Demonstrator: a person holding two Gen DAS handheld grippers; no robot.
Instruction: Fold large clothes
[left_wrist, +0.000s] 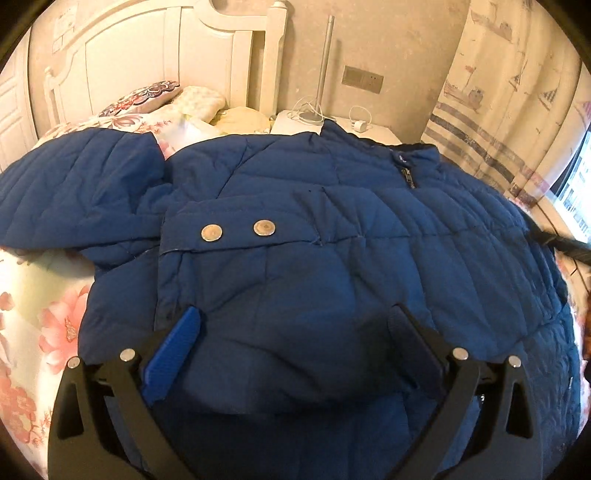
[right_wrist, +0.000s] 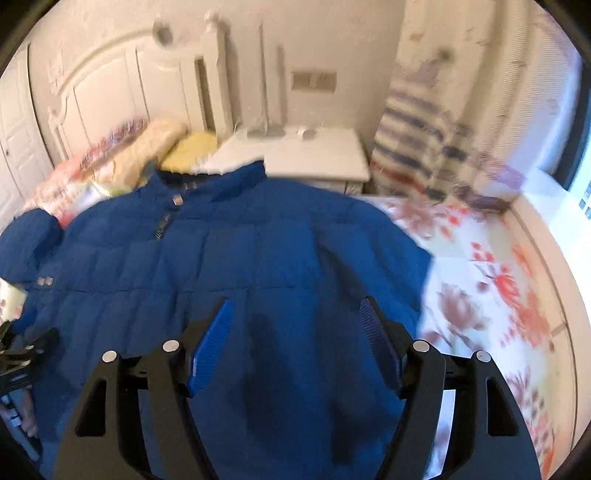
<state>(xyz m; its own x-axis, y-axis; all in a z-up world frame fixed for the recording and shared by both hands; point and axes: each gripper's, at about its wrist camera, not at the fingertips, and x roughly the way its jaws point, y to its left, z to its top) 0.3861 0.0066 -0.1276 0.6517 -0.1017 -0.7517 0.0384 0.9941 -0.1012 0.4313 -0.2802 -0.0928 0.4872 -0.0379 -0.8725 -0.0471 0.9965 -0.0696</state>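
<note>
Blurred nightstand (right_wrist: 295, 155) and curtain (right_wrist: 417, 147); jacket (left_wrist: 295, 221) hem under the picture's lower edge.

R gripper (right_wrist: 295, 314) fingers apart over blue jacket (right_wrist: 258, 251); nothing gripped; floral bedsheet (right_wrist: 498, 288) beside.

I see the jacket (left_wrist: 295, 229) spread on the bed (right_wrist: 487, 280) under both sets of fingers (right_wrist: 212, 343), nightstand (right_wrist: 295, 155) beyond it, pillows (left_wrist: 162, 96) far left.

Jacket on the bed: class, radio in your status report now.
Left gripper jaws open over fabric. Right gripper jaws open, nothing held. Blue jacket flat on bed, zipped, one sleeve out sideways. Nothing in the way.
</note>
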